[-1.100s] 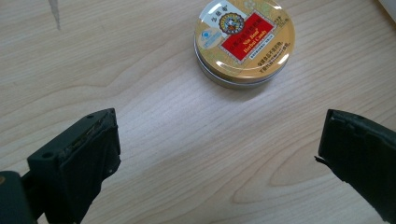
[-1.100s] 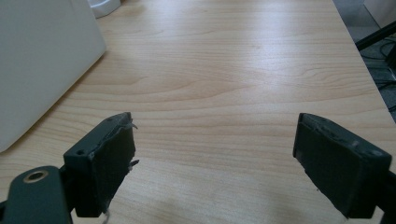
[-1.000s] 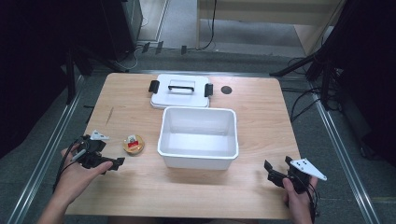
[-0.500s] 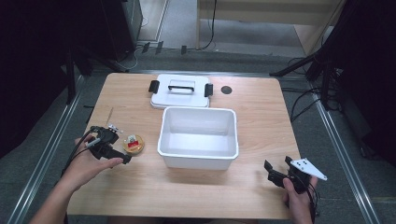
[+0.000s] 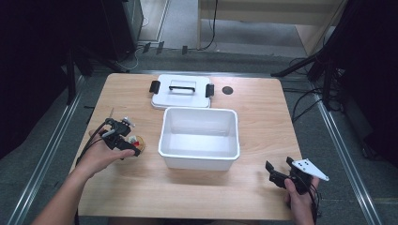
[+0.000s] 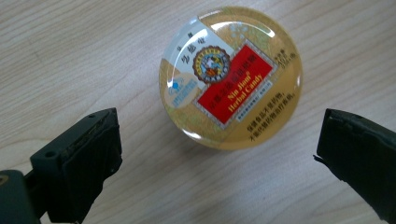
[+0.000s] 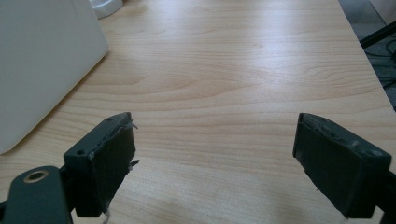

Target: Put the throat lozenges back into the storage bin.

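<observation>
A round golden candy tin with a red and white label lies flat on the wooden table, left of the white bin. My left gripper hovers right over the candy tin, pointing down. Its jaws stand wide apart on either side of the tin without touching it, so my left gripper is open. At the table's front right corner my right gripper is open and holds nothing. The right gripper view looks over bare wood, with the bin wall at its left.
The bin is an empty open white plastic box in the middle of the table. Its white lid with black clips and a handle lies flat behind it. A small dark hole sits in the tabletop right of the lid. Dark floor surrounds the table.
My left gripper has moved forward and to the right from the table's left edge and now hangs over the candy tin. The right gripper has stayed put.
</observation>
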A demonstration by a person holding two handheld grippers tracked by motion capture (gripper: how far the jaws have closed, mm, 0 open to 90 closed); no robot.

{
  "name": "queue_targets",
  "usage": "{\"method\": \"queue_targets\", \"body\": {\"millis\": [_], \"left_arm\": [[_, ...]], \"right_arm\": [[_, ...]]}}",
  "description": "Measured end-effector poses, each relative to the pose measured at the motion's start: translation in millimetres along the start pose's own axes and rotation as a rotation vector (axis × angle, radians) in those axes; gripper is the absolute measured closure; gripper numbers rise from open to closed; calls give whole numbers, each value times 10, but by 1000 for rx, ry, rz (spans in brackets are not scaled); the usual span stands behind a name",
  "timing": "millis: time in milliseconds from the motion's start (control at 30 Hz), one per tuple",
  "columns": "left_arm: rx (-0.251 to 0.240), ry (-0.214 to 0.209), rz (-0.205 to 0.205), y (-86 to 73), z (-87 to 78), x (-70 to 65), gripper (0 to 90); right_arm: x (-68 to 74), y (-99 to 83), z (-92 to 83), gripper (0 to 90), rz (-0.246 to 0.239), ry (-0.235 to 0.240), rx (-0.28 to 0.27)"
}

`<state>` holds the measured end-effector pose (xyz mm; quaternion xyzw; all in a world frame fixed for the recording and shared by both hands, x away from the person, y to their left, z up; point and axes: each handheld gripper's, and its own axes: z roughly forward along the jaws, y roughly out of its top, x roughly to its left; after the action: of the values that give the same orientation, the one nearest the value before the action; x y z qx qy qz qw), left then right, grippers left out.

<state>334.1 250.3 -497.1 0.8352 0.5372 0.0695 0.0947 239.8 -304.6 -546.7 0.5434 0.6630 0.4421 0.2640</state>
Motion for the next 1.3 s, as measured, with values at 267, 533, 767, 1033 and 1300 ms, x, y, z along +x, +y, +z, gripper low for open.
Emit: {"method": "queue_targets", "body": {"millis": [267,533,767,1033,1300], "left_arm": [[38,0,0,95,95,-6,35],[41,24,-10,169,157,-64,73],[58,35,-10,204,211,-87,151],[56,37,-2,207,192,-88,209],[25,25,27,215,-2,-81,212]], "right_arm": [[1,0,0,132,0,1,1],[4,1,1,132,0,2,2],[4,1,1,132,-1,3,1],[4,1,1,133,-1,4,1],[4,2,3,133,-1,6,3]]}}
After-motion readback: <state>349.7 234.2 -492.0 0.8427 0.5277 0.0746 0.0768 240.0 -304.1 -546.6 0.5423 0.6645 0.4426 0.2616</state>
